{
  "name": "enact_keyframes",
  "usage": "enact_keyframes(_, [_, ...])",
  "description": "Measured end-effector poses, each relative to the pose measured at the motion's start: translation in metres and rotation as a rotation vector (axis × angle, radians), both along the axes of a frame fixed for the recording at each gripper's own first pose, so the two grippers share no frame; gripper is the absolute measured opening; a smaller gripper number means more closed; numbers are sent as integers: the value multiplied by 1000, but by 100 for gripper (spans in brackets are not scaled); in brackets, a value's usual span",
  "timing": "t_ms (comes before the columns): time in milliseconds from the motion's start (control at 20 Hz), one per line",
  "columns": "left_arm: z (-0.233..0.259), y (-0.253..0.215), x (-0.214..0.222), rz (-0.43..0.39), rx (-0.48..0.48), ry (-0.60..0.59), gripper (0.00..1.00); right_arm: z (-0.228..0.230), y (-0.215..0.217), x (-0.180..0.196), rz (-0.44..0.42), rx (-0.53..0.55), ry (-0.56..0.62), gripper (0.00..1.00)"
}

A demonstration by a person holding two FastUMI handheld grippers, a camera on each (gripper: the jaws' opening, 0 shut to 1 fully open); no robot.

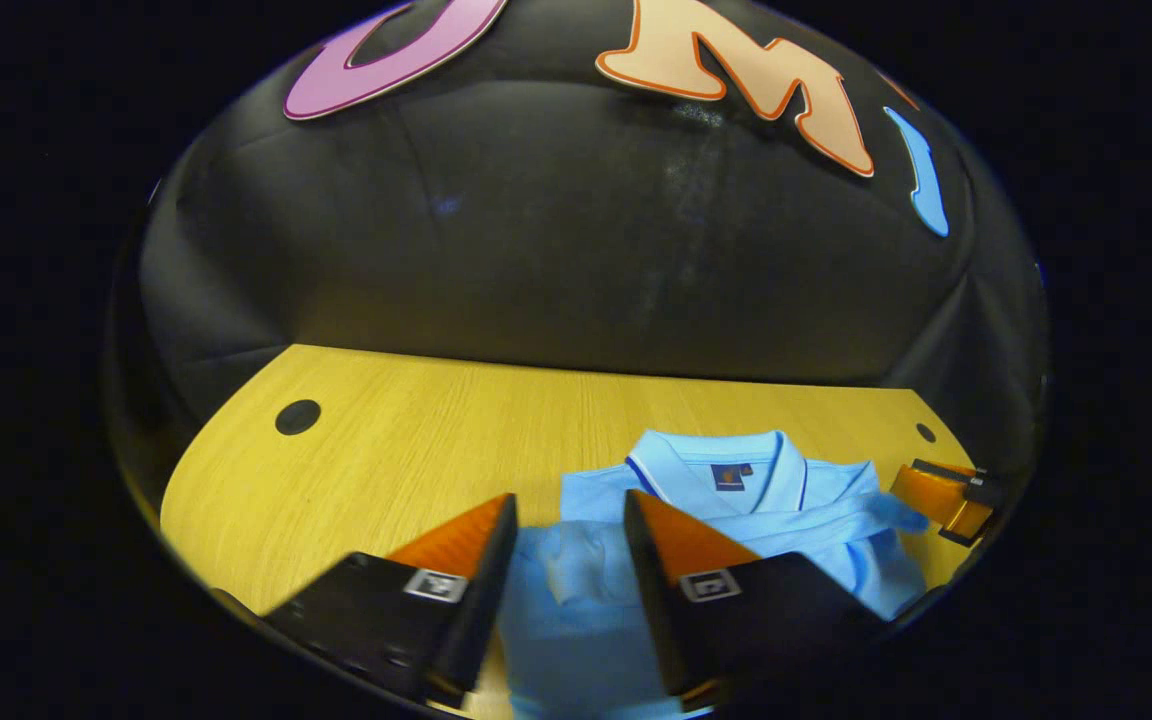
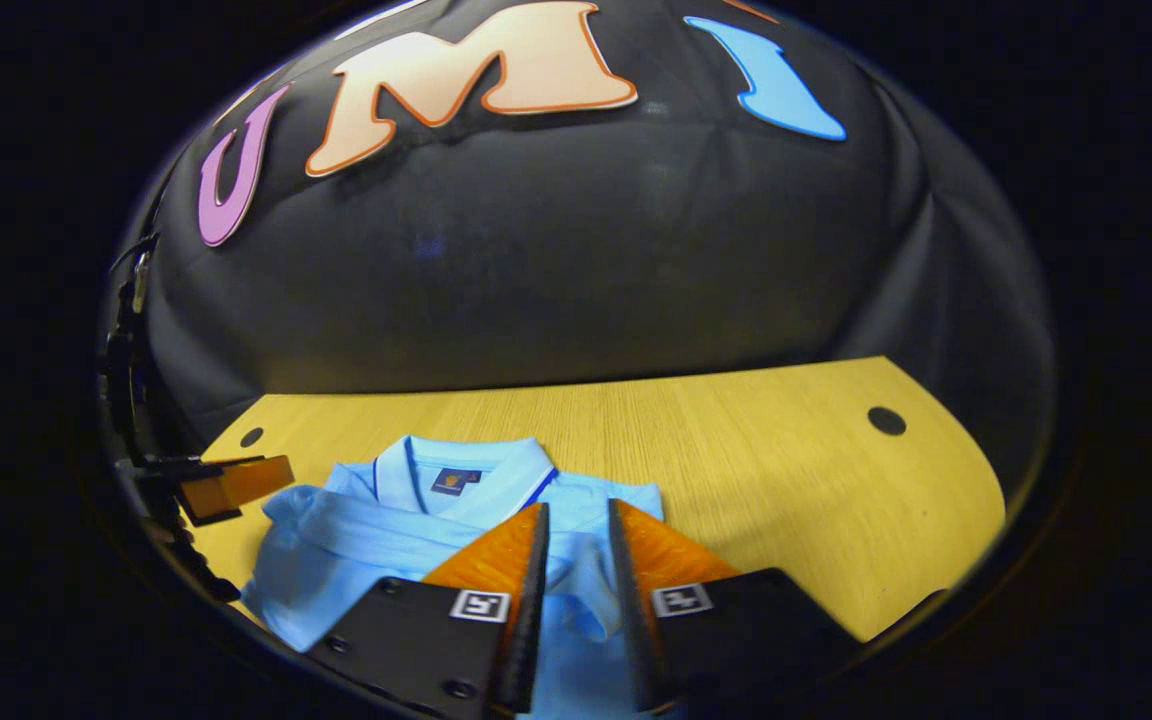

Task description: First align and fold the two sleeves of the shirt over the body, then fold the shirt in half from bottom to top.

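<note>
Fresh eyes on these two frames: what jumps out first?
The light blue polo shirt lying collar-up on the yellow wood-grain table, with cloth already folded across its chest. Next, each gripper poised right over the fabric: the left gripper with jaws wide apart, the right gripper with a narrower gap and blue cloth showing between its fingers.
</note>
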State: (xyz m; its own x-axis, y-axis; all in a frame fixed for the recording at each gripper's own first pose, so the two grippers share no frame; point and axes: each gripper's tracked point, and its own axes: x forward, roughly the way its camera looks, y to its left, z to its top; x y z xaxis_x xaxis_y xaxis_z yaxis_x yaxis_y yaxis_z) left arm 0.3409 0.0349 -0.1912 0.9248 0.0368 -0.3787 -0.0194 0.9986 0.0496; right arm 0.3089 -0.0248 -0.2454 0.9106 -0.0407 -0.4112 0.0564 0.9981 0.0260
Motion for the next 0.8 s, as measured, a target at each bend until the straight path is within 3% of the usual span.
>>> enact_keyframes(50, [3,3,-4,12,-1,-1,87,5,-1,-2,-9,10,-2,56])
enact_keyframes(150, [14,8,-16,24,15,-12,96,17,-1,-11,-13,19,-29,99])
enact_keyframes(400, [51,-7,-69,17,26,-61,96,60,-2,-58,-11,49,-103,98])
enact_keyframes(800, [69,-29,-187,-21,53,-57,96,116,-1,-177,11,89,-163,95])
